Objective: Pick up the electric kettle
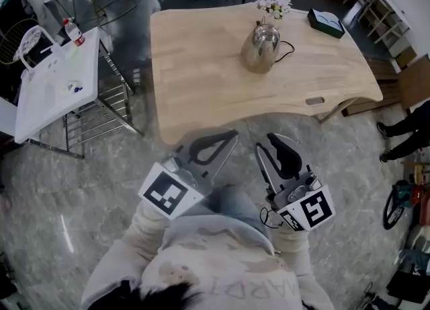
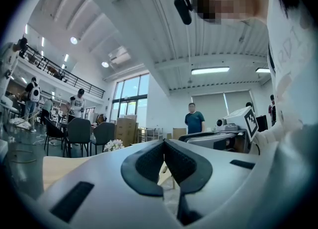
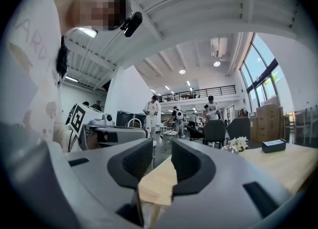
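Wooden table point(image 1: 201, 66) ahead; white side table point(image 1: 47, 93) at left. Steel kettle point(image 1: 261, 48) upright on the wooden table's far part, just in front of the flowers point(image 1: 274, 5), dark box point(image 1: 326, 22) near. Both grippers over the floor, well apart from the kettle. Left gripper point(image 1: 230, 135): fingers together, empty. Right gripper point(image 1: 265, 142): fingers apart, holding nothing.

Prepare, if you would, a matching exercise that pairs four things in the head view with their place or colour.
Things: 1 kettle; 2 flowers; 3 dark box; 4 bottle.
Descriptions: A on the white side table; B silver, mid wooden table; C white, just beyond the kettle; D by the wooden table's far right edge.
Pairs: 1-B; 2-C; 3-D; 4-A.
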`<control>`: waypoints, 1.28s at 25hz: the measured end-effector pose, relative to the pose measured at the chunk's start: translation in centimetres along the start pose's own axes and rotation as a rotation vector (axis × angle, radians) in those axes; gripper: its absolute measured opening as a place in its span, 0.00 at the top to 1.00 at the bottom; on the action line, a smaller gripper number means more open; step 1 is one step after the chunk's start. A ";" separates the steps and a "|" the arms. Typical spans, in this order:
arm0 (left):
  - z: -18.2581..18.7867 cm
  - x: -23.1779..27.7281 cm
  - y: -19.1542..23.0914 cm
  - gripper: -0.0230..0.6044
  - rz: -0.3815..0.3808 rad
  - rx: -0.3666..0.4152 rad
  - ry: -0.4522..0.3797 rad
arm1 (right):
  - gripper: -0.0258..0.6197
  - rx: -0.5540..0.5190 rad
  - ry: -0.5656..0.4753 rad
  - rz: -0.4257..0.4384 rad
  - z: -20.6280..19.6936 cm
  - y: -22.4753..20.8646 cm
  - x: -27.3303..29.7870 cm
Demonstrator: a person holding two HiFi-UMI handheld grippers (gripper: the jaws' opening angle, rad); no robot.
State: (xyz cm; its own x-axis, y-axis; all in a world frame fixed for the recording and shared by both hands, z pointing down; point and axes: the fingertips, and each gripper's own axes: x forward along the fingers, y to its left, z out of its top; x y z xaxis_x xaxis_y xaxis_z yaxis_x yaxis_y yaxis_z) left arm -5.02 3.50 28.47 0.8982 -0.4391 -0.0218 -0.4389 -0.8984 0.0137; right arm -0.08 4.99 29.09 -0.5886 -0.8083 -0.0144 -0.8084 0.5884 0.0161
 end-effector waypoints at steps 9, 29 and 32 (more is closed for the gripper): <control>-1.1 4.4 5.6 0.94 0.046 -0.004 0.018 | 0.77 0.019 0.034 0.021 -2.7 -7.6 4.9; -3.0 16.8 15.0 0.95 0.141 -0.029 0.121 | 0.69 0.182 0.226 0.032 -13.4 -28.7 12.3; -3.5 17.9 15.9 0.94 0.152 -0.031 0.138 | 0.69 0.213 0.254 0.055 -15.3 -30.3 13.5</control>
State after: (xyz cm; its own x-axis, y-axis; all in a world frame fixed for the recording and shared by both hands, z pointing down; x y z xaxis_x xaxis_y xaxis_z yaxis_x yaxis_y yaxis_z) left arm 4.16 -18.68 31.83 0.8177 -0.5629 0.1203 -0.5703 -0.8206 0.0370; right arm 16.58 -24.08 43.68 -0.6331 -0.7388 0.2310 -0.7740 0.6008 -0.2000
